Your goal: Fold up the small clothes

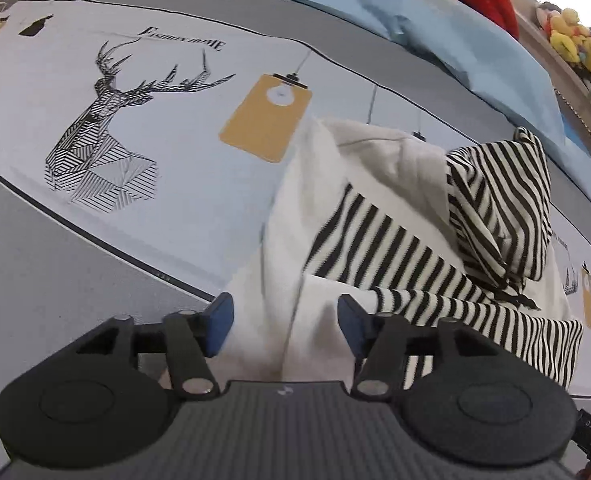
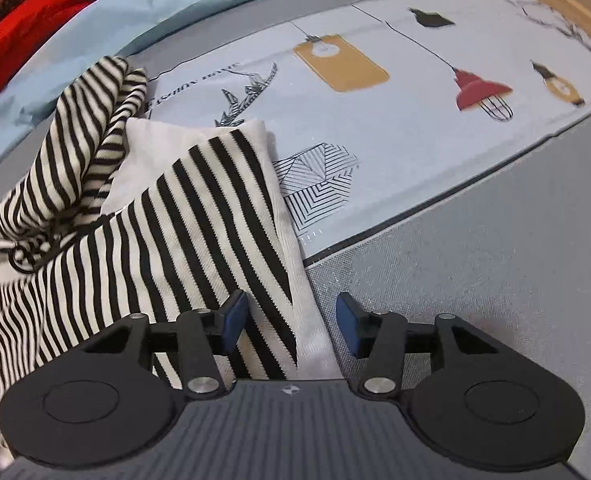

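The small white garment with black-and-white striped panels (image 1: pixel 395 216) lies half bunched on the printed grey bed cover (image 1: pixel 95 248), its striped hood heaped at two o'clock in the left view; a one-layer pinch could drag it crooked. The left gripper (image 1: pixel 285 326) and right gripper (image 2: pixel 291 326) sit low over its near edges, jaws apart, holding nothing.

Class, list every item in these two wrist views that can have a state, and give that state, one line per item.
Left gripper: open, jaws either side of white cloth, not clamped.
Right gripper: open, straddling the garment's edge.
Striped and white garment: partly folded, lying on the bedsheet.
Striped hood: bunched, standing up.
Printed bedsheet: spread flat.
Light blue quilt: rumpled.
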Demonstrator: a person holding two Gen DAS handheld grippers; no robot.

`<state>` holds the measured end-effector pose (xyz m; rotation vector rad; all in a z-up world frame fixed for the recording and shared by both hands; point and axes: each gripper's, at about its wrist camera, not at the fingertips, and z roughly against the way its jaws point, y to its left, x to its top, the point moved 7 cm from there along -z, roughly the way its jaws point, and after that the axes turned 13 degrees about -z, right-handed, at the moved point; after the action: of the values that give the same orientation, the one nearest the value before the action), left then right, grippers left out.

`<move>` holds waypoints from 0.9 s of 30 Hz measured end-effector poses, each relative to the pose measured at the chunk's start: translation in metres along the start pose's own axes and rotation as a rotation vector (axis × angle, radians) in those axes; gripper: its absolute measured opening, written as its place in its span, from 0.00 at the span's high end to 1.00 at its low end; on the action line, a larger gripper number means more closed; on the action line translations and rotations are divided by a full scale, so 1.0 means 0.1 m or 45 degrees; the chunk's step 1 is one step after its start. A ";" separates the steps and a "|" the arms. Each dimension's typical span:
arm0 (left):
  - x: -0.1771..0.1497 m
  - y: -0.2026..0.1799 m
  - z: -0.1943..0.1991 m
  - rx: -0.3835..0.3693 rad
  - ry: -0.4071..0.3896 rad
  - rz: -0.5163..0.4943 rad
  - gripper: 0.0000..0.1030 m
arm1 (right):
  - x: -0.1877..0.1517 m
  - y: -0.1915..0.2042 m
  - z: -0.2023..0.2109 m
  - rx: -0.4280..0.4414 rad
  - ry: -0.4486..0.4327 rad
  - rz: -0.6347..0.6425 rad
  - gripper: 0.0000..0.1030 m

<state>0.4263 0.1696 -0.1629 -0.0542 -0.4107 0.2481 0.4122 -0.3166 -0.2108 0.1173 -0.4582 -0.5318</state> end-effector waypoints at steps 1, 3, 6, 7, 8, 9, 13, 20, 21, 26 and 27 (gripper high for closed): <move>0.01 0.01 -0.01 -0.010 0.004 0.015 0.39 | -0.01 0.04 0.00 0.001 -0.003 0.037 0.58; 0.01 0.03 0.00 -0.027 0.006 0.036 0.39 | -0.03 0.09 0.02 0.040 -0.008 0.060 0.82; 0.01 -0.02 0.00 -0.029 0.003 0.008 0.39 | 0.00 0.08 0.05 0.050 -0.035 0.045 0.93; 0.01 -0.04 0.00 -0.040 0.006 -0.003 0.39 | 0.02 0.05 0.06 0.053 -0.047 0.022 0.95; 0.00 -0.07 0.00 -0.050 0.008 -0.011 0.39 | 0.07 0.01 0.09 0.054 -0.067 -0.011 0.96; 0.00 -0.10 -0.01 -0.059 0.010 -0.019 0.39 | 0.14 -0.04 0.13 0.050 -0.096 -0.038 0.96; -0.01 -0.22 -0.02 -0.113 0.015 -0.090 0.39 | 0.33 -0.18 0.18 0.051 -0.137 -0.099 0.96; -0.03 -0.48 0.03 -0.206 -0.018 -0.230 0.40 | 0.27 -0.11 0.23 -0.011 -0.150 -0.050 0.89; -0.05 -0.53 0.05 -0.224 -0.019 -0.248 0.41 | 0.27 -0.06 0.31 -0.005 -0.187 -0.038 0.89; -0.20 -0.87 0.03 -0.324 0.022 -0.439 0.45 | -0.03 0.50 0.53 0.347 -0.072 0.149 0.67; -0.24 -0.91 0.01 -0.315 0.041 -0.480 0.45 | -0.18 0.64 0.51 0.431 0.008 0.232 0.66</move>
<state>0.4254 0.0752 -0.1625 -0.2203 -0.4101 -0.1761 0.4048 -0.2515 -0.1582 0.3980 -0.5441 -0.2710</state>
